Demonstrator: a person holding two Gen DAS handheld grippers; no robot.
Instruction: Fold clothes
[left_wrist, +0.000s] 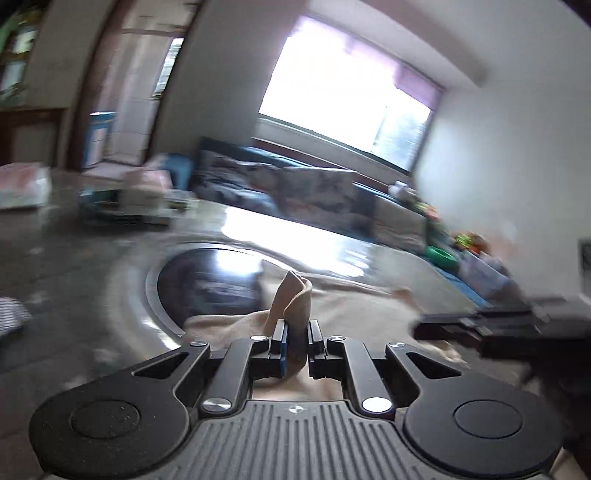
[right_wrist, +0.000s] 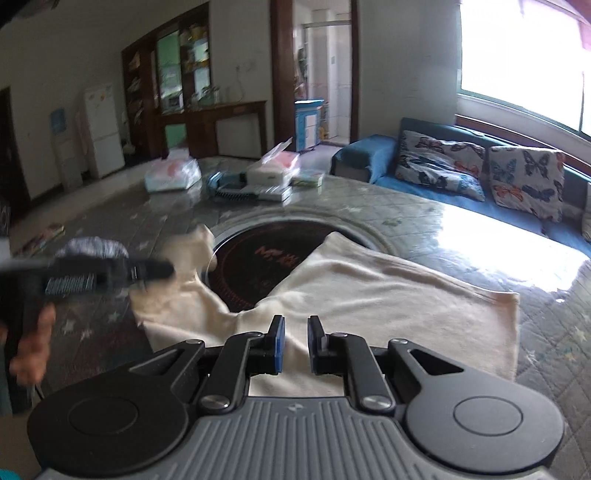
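Daylight is supplied by a large window (left_wrist: 343, 92), blown out to white in both views. A hard glare patch is thrown on the glossy table (right_wrist: 491, 236) near its window-side edge (detail beneath it is lost). The left wrist view is heavily smeared by motion blur; only the gripper body close to the lens is held sharp. In the right wrist view the room is rendered clearer, though straight lines are bowed toward the edges. Far corners are left dim.
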